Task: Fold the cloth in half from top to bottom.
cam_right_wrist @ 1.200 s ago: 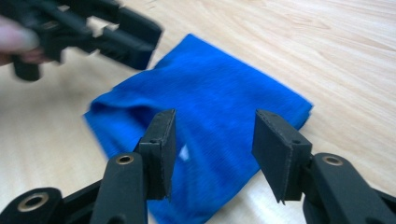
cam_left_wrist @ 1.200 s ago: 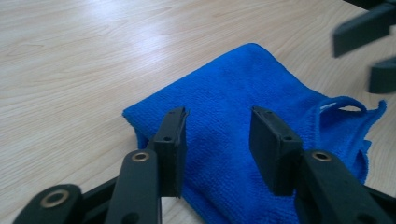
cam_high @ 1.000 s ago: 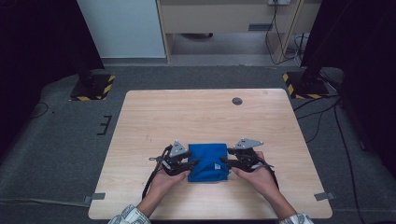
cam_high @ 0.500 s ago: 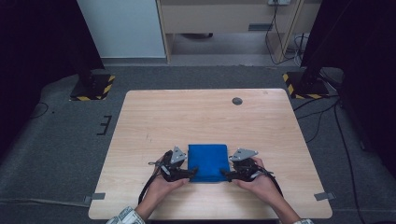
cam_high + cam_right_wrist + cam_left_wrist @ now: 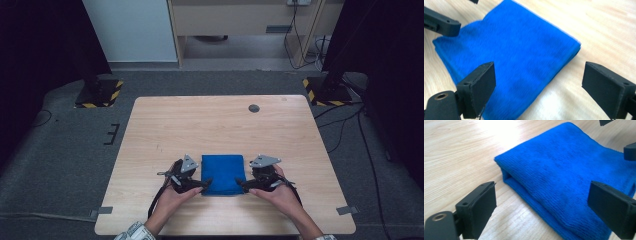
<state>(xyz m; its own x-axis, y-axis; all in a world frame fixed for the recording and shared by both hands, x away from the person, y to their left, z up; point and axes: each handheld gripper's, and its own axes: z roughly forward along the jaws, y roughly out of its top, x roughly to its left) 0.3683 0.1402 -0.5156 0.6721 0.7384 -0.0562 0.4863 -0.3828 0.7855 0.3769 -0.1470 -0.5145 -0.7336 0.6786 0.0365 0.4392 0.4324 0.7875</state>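
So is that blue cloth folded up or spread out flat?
Folded. The blue cloth lies as a thick, compact rectangle on the table, and stacked layers show along its edge in the left gripper view.

Wood table (image 5: 200, 120) w/ folded blue cloth (image 5: 222, 173) (near edge)

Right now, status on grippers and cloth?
Left gripper open, right gripper open. Folded blue cloth flat on table, ungripped. Nothing in the way.
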